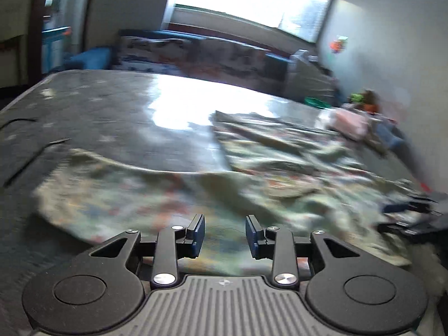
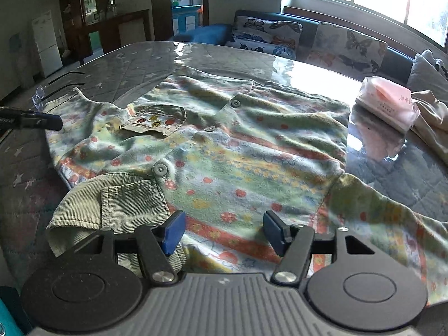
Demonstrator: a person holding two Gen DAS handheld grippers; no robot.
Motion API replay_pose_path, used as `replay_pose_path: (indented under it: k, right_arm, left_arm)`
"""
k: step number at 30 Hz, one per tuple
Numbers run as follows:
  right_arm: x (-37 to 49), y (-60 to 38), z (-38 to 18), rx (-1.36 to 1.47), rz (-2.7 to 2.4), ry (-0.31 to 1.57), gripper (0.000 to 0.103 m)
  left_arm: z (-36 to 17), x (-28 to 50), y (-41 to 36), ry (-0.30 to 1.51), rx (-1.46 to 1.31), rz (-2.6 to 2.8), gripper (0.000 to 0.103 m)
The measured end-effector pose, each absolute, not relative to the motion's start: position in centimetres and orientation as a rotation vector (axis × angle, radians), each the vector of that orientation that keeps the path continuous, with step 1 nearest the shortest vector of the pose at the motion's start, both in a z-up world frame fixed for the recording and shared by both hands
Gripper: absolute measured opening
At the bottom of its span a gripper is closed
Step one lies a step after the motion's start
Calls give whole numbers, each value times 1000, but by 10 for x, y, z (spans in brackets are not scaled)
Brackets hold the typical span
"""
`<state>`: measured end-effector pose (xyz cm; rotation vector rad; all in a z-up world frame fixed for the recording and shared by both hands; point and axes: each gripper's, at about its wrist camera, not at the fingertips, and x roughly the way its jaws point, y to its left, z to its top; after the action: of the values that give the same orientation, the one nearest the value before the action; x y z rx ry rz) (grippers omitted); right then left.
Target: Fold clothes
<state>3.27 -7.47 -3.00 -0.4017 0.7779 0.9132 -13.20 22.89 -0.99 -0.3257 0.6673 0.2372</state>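
Observation:
A small pale green shirt with a flower print (image 2: 238, 151) lies front up on the table, with grey buttons, a chest pocket (image 2: 155, 120) and a corduroy collar (image 2: 112, 198). My right gripper (image 2: 224, 232) is open and empty, low over the shirt beside the collar, with one sleeve (image 2: 392, 221) running off to its right. My left gripper (image 1: 224, 236) is open and empty over the shirt (image 1: 196, 196), in a blurred view. Its fingertip (image 2: 42, 121) shows at the left edge of the right wrist view, near the other sleeve.
The table (image 2: 126, 64) has a glossy quilted cover. A pink and white packet (image 2: 389, 103) and a beige garment (image 2: 431, 114) lie at its right. A sofa with butterfly cushions (image 2: 308, 39) stands behind, under a window. A dark object (image 1: 411, 215) lies at right.

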Motion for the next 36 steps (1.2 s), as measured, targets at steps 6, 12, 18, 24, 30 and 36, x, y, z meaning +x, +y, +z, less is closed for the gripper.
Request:
replay_pose_path:
  k: [6, 12, 18, 24, 30, 36]
  right_arm:
    - [32, -75, -31, -407, 902, 782, 69]
    - [33, -76, -31, -403, 895, 783, 70]
    - [34, -76, -32, -402, 889, 779, 74]
    - [33, -76, -32, -399, 891, 770, 74]
    - [32, -85, -24, -353, 879, 739, 74]
    - [39, -111, -16, -263, 814, 723, 74]
  left_arm:
    - [-17, -137, 266, 680, -280, 419, 34]
    - [-18, -155, 299, 681, -296, 575, 25]
    - [-16, -164, 292, 712, -266, 646, 18]
    - [-13, -161, 290, 729, -286, 688, 18]
    - [2, -151, 281, 708, -329, 625, 29]
    - [17, -132, 246, 682, -324, 478, 47]
